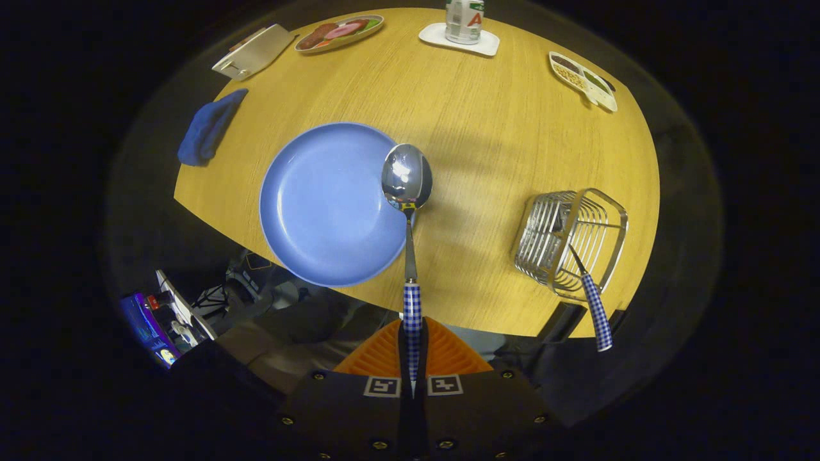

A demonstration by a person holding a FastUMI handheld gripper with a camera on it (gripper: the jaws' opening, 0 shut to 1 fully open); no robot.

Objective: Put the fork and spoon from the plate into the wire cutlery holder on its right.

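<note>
My gripper [412, 349] is shut on the checked handle of the spoon [407, 186], both fingers pressing on it. The spoon points straight ahead, its shiny bowl hanging in the air above the right rim of the blue plate [320, 205]. The plate lies bare on the round wooden table [487, 128]. To the right of the plate stands the wire cutlery holder [567, 240]. A fork [592, 301] with the same checked handle sits in the holder, its handle leaning out toward me over the table's near edge.
A folded blue cloth [208, 128] lies left of the plate. At the table's far side are a flat white holder [253, 51], an oval dish of food [338, 32], a bottle on a white coaster [464, 25] and a divided snack tray [583, 80].
</note>
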